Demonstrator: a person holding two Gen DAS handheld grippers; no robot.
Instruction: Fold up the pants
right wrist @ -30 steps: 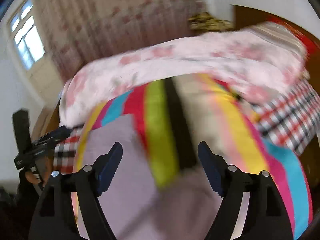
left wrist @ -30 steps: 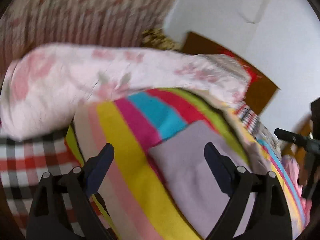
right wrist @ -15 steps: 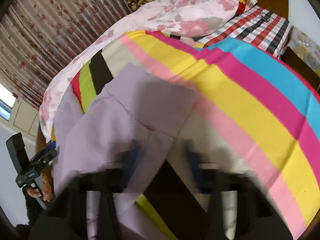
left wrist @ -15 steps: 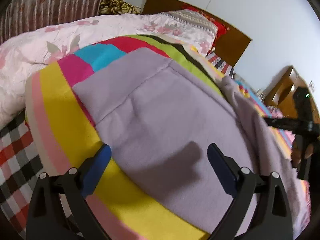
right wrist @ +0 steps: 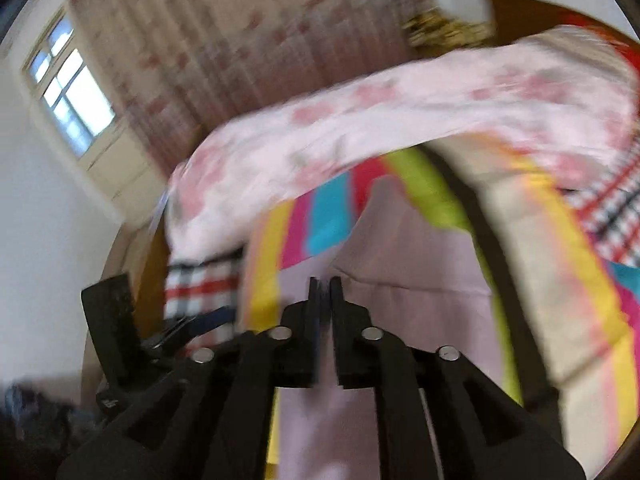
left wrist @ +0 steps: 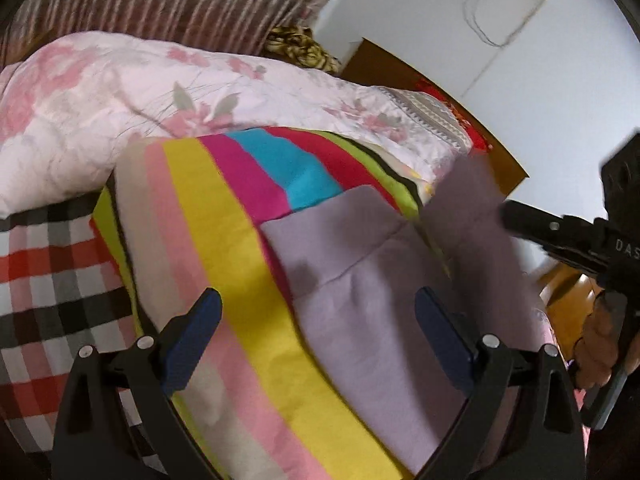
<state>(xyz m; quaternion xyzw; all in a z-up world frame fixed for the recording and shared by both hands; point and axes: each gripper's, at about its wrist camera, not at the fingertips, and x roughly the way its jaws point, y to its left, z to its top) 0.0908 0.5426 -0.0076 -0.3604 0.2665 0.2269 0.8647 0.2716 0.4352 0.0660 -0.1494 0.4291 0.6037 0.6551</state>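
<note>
Lilac pants lie on a striped blanket on the bed. My left gripper is open and empty, hovering over the pants' waistband end. My right gripper is shut on the pants, lifting a flap of lilac cloth. In the left wrist view that lifted flap hangs from the right gripper at the right edge. The right wrist view is blurred by motion.
A pink floral duvet is bunched at the far side. A checked sheet lies at the left. A wooden headboard and white wall stand behind. A curtain and window show in the right wrist view.
My right gripper has closed on the pants' edge and raised it. My left gripper has pulled back and tilted up, still open.
</note>
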